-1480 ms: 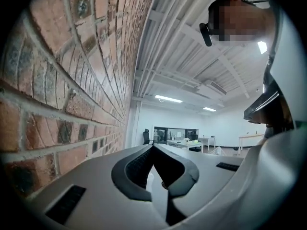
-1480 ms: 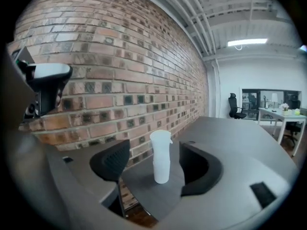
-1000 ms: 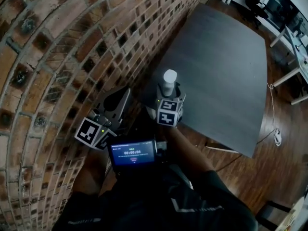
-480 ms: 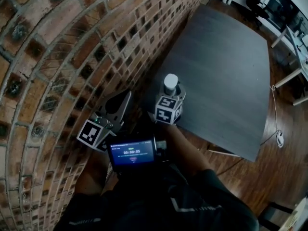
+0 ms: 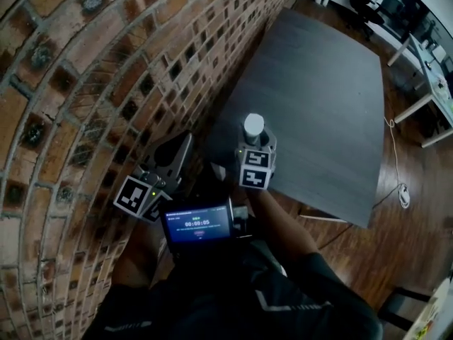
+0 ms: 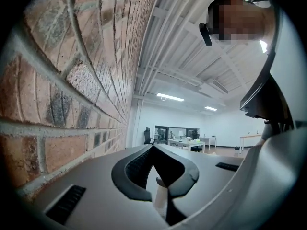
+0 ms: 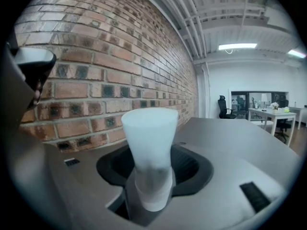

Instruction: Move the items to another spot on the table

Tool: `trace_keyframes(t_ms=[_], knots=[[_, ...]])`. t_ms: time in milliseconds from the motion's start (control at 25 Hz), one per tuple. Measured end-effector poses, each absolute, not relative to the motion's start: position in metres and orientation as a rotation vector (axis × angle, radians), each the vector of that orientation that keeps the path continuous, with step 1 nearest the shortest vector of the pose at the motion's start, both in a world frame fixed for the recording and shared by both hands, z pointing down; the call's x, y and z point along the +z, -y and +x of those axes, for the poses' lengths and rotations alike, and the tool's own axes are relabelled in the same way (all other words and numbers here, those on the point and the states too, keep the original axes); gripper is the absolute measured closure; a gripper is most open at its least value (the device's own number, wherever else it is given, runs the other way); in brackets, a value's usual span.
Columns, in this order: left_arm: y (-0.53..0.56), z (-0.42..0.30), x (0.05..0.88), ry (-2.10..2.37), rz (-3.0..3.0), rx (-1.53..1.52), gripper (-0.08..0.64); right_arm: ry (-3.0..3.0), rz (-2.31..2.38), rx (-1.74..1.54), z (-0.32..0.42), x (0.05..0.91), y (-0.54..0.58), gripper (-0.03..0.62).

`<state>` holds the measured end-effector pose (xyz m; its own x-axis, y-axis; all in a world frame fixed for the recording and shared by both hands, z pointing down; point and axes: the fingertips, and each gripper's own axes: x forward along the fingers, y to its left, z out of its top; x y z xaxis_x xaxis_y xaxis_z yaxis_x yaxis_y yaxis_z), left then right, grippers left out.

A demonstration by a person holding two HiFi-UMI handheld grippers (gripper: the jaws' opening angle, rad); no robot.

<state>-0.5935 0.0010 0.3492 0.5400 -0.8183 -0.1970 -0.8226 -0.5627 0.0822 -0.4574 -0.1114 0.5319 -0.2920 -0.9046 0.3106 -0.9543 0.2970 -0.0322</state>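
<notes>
Grasp step, I judge. White bottle stands upright on the tabletop, near its near corner by the brick wall. My right hand-held gripper sits around it with the jaws closing. The bottle is between them, a little gap showing each side, so not clamped yet. Left hand-held gripper hangs off the tabletop beside the wall, jaws together and empty. Next move probably calls for finishing the squeeze, lifting straight up, then carrying to bare tabletop farther out.
</notes>
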Motion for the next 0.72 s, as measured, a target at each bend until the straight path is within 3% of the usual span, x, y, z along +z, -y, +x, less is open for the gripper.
trace_keyframes(t_ms=[320, 720], knots=[[-0.019, -0.554, 0.314, -1.286, -2.822, 0.381, 0.557, 2.397, 1.705, 0.277, -0.403, 0.453, 0.058, 0.376], [-0.046, -0.461, 0.302, -1.023, -2.935, 0.383, 0.557, 2.390, 1.783, 0.311, -0.283, 0.402, -0.018, 0.376]])
